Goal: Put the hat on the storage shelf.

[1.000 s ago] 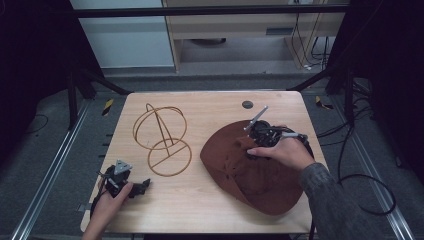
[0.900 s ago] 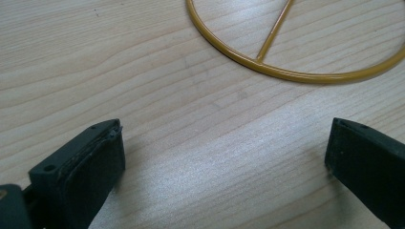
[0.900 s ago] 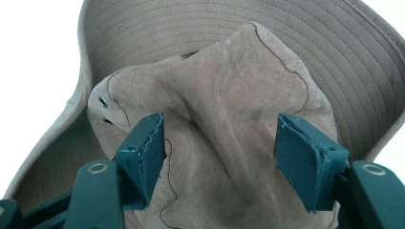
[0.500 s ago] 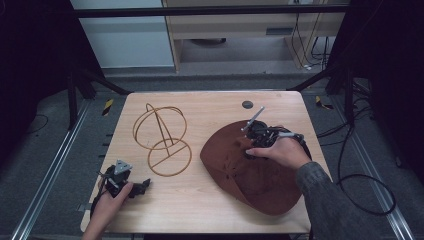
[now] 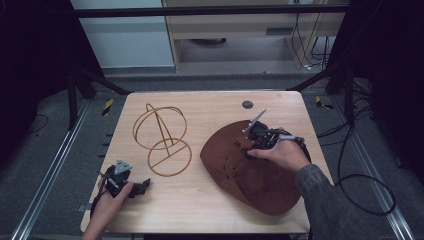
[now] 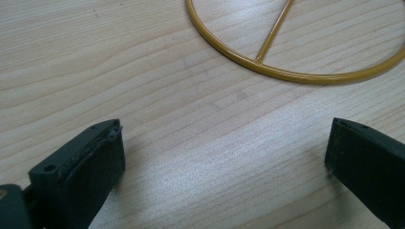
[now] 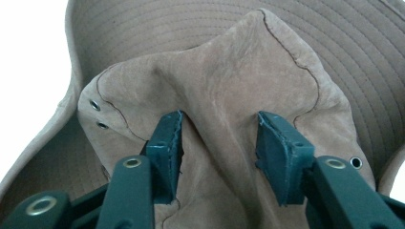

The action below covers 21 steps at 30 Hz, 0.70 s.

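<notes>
A brown wide-brimmed hat [image 5: 250, 175] lies on the right half of the wooden table [image 5: 200, 210]. My right gripper [image 5: 248, 146] is on its crown [image 7: 219, 71]. Its jaws have just been closing, and a raised fold of the soft crown is pinched between the pads [image 7: 167, 143]. The right gripper [image 7: 218, 121] points across the crown toward the stitched brim. My left gripper [image 5: 144, 184] rests low at the front left, open, with bare wood between its jaws. In the left gripper view that gripper [image 6: 224, 143] faces the base ring of a gold wire hat stand [image 6: 286, 74].
The gold wire stand [image 5: 161, 135] rises left of centre, between the two hands. A small dark round disc [image 5: 247, 104] sits near the table's far edge. Cables trail off the right side. Metal rails run along the floor on both sides.
The right hand has barely shifted on the hat's crown. The left hand, the stand and the hat lie as before.
</notes>
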Each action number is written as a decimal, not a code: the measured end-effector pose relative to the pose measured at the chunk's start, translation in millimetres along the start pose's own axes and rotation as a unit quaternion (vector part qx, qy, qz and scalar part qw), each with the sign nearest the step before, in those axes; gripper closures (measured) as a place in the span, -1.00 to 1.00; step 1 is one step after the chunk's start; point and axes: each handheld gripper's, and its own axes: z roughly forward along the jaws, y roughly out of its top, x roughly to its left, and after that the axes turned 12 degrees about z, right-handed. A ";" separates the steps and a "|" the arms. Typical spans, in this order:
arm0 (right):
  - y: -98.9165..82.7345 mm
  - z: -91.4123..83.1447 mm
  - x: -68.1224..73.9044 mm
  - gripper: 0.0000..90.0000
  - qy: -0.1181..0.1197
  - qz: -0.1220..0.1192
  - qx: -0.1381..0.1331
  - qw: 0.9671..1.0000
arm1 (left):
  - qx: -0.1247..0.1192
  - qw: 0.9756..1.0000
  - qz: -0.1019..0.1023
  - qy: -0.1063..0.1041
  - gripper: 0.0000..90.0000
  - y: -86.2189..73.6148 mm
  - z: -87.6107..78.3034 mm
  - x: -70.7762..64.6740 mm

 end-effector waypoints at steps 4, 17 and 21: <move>0.4 2.1 -0.3 0.29 -0.001 0.000 0.006 1.000 | 0.000 1.000 -0.001 0.000 -1.00 0.0 0.0 -0.1; -7.1 0.8 -8.3 0.95 0.024 0.007 -0.006 1.000 | -0.001 1.000 0.001 0.000 -1.00 0.2 0.1 -0.5; -9.4 -5.8 -10.1 0.97 0.029 0.009 -0.022 0.999 | -0.001 1.000 0.000 0.000 -1.00 0.2 0.1 -0.6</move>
